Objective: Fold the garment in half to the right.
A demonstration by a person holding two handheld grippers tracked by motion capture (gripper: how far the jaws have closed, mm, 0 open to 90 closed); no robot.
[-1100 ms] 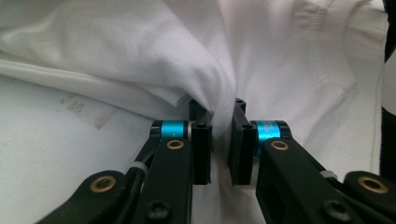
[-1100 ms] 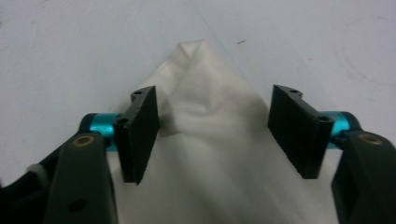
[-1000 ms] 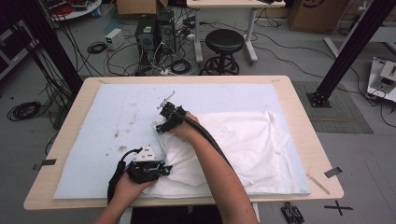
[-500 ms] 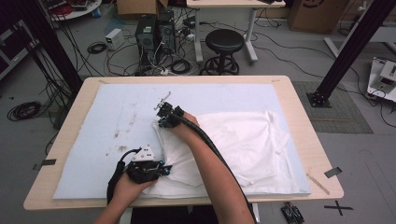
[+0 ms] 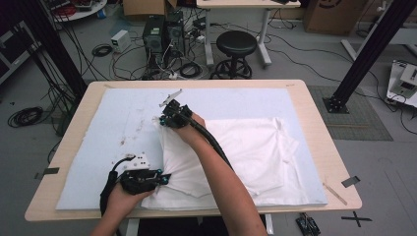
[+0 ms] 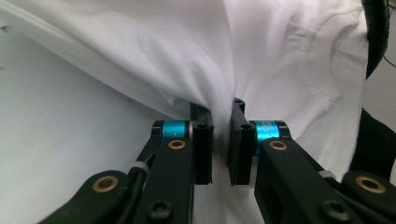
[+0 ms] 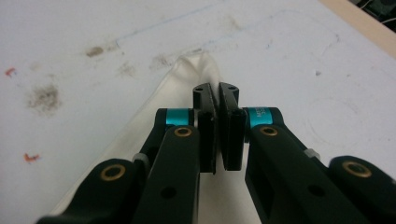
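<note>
A white T-shirt (image 5: 255,152) lies spread on the pale mat (image 5: 123,123), with its left edge raised. My left gripper (image 5: 166,179) is at the near left corner, and in the left gripper view it (image 6: 220,135) is shut on a bunched fold of the shirt (image 6: 280,60). My right gripper (image 5: 163,120) is at the shirt's far left corner, the forearm reaching across the cloth. In the right gripper view it (image 7: 216,100) is shut on the tip of the shirt corner (image 7: 198,70), held just above the stained mat (image 7: 70,56).
The mat covers most of a wooden table (image 5: 74,147); bare stained mat lies left of the shirt. A piece of tape (image 5: 350,181) sits at the near right edge. Beyond the table are a black stool (image 5: 237,46), computer towers (image 5: 162,32), floor cables and a black post (image 5: 364,49).
The right gripper has shifted slightly left and lifted with the shirt's far left corner in it. The left gripper has risen a little with its fold. The shirt's left edge now stands off the mat.
</note>
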